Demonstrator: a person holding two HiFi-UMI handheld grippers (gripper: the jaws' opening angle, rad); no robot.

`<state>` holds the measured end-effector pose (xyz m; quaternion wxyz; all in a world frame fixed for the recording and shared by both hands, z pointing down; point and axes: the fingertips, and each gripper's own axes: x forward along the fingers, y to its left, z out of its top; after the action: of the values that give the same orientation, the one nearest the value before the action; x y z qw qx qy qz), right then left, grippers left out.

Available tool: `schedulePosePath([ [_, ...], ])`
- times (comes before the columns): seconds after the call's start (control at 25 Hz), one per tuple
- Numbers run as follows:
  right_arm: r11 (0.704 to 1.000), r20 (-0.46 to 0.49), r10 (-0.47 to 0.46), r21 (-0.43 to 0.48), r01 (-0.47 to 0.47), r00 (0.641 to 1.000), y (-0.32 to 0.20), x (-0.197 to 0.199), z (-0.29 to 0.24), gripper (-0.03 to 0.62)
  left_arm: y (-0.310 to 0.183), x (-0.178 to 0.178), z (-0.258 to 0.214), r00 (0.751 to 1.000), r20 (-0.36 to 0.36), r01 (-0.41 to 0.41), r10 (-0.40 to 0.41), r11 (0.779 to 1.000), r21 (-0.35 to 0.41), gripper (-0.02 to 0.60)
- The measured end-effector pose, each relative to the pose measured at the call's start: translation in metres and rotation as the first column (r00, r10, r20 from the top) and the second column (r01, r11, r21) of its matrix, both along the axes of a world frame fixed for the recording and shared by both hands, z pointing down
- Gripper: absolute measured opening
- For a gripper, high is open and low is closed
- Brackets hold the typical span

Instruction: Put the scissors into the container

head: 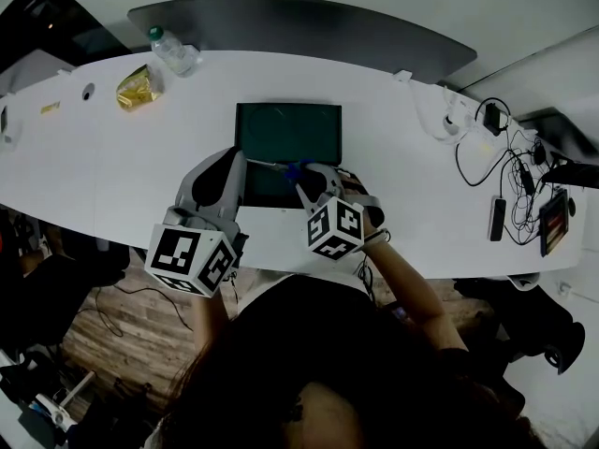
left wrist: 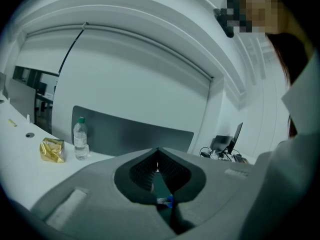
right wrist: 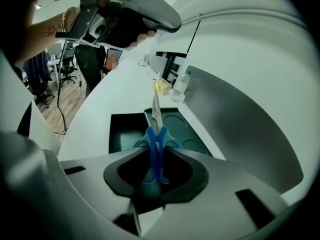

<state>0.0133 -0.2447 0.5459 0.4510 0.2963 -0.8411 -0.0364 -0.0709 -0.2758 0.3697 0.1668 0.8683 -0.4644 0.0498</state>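
Blue-handled scissors (right wrist: 155,145) stand with their handles between the pads of my right gripper (right wrist: 156,151), which is shut on them; the blades (right wrist: 156,111) point forward over the dark green container (right wrist: 122,134). In the head view the right gripper (head: 305,178) holds the scissors (head: 296,168) above the near edge of the container (head: 287,131), which lies in the middle of the white table. My left gripper (head: 235,166) hovers just left of it with its tips together. In the left gripper view the jaws meet at the left gripper (left wrist: 158,158) tip with nothing between them.
A water bottle (head: 174,54) and a gold packet (head: 137,88) lie at the table's far left. Cables, chargers and phones (head: 510,190) crowd the right end. A grey panel (head: 299,21) stands behind the table. Wooden floor shows below the near edge.
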Motion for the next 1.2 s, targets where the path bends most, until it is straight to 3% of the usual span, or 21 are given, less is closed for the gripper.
schedulePosePath([
  [0.72, 0.989, -0.133, -0.104, -0.119, 0.089, 0.986, 0.001, -0.002, 0.057, 0.094, -0.014, -0.007, 0.017, 0.999, 0.016, 0.036, -0.035, 0.998, -0.045, 0.012],
  [1.2, 0.975, -0.2, -0.133, -0.203, 0.092, 0.971, 0.006, -0.005, 0.084, 0.094, -0.015, -0.012, 0.029, 0.998, 0.016, 0.057, -0.056, 0.995, -0.078, 0.011],
])
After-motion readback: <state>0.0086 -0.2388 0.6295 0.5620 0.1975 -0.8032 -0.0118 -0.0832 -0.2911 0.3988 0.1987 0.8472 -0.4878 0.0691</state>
